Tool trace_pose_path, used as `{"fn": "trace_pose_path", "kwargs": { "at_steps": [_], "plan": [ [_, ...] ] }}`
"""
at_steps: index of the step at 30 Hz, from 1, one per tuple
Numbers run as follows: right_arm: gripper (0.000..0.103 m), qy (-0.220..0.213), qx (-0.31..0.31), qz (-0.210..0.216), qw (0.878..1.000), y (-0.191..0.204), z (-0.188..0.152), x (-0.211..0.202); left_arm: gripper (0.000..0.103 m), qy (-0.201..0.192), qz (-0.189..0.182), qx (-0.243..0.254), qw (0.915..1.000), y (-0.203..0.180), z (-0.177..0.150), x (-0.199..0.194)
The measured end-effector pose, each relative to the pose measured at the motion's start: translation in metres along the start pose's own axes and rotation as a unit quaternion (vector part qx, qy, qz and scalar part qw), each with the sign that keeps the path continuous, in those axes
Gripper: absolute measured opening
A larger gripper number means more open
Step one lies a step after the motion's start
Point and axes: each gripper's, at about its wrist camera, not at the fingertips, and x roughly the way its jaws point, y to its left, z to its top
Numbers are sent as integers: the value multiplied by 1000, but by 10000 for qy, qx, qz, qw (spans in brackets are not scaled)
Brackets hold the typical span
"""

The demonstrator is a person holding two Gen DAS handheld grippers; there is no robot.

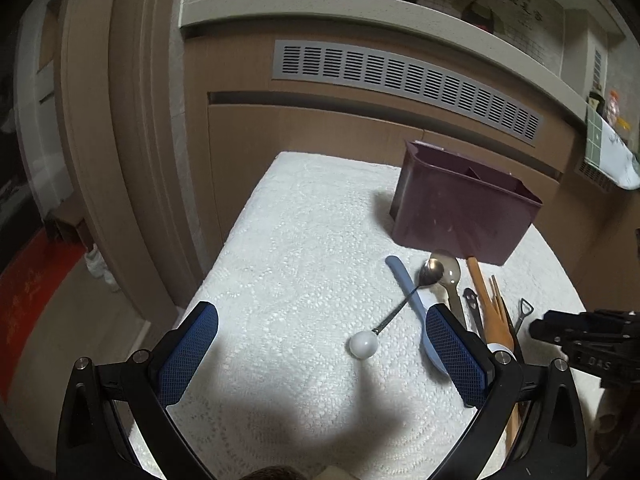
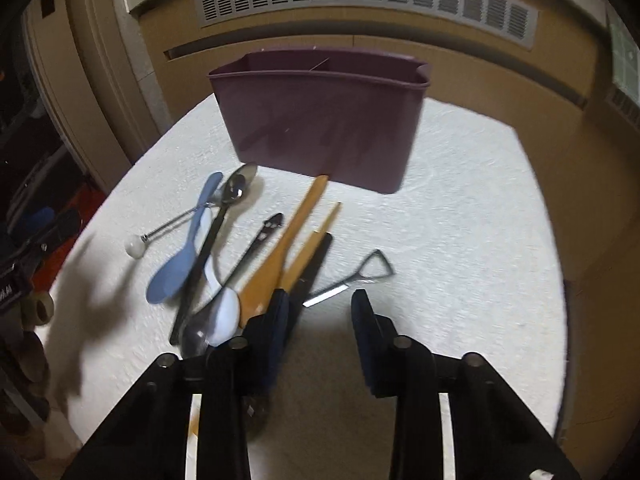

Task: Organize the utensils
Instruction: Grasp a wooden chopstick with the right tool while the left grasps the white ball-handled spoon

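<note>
The only writing I can read is "DAS" in pale letters on the black body of the right gripper [image 1: 576,330], which is showing at the edge of the left wrist view. A row of utensils is lying on the white textured cloth [image 2: 460,240] in front of a dark purple bin [image 2: 320,120]. The bin is divided inside, and I cannot see anything in it.

The left gripper [image 1: 322,344] is hanging spread wide with nothing between its blue pads; a white ball-ended spoon [image 1: 394,308] is lying ahead of the gap, crossing a light blue spoon [image 2: 182,248].

The right gripper's fingers are standing partly apart, grasping nothing. A small metal shovel-shaped scoop [image 2: 352,280] is lying just ahead of the gap. The wooden spoon [image 2: 284,248], wooden chopsticks [image 2: 314,240] and a black-handled spoon [image 2: 212,248] are lying beside the left finger.
</note>
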Motion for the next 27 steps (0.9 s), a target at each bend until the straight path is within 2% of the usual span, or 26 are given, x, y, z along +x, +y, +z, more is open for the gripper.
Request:
{"fn": "trace_pose_path", "kwargs": {
  "at_steps": [4,9,13,15,19,23,25,27],
  "plan": [
    [15,246,85,35,9997,8,9,22,103,147,22,58,9999,0,-3,9],
    [14,356,418,-34,9985,1,23,39,103,294,11,141,9995,-4,-8,21],
    [16,356,228,-77,9991,12,32,46,103,437,-27,151,9989,-8,-6,31],
    [13,397,143,-55,9991,15,33,49,103,557,-80,195,9982,-12,-5,36],
    [7,329,180,94,9993,2,26,37,103,663,-69,431,9968,-20,-2,40],
    [7,121,334,242,9991,-18,19,13,103,786,-131,655,9947,-25,-7,44],
    [7,33,371,262,9990,-24,16,5,103,878,-175,656,9938,-25,-12,45],
    [7,-20,436,295,9986,-29,12,-1,102,1009,-381,522,9928,-21,-15,47]
  ]
}}
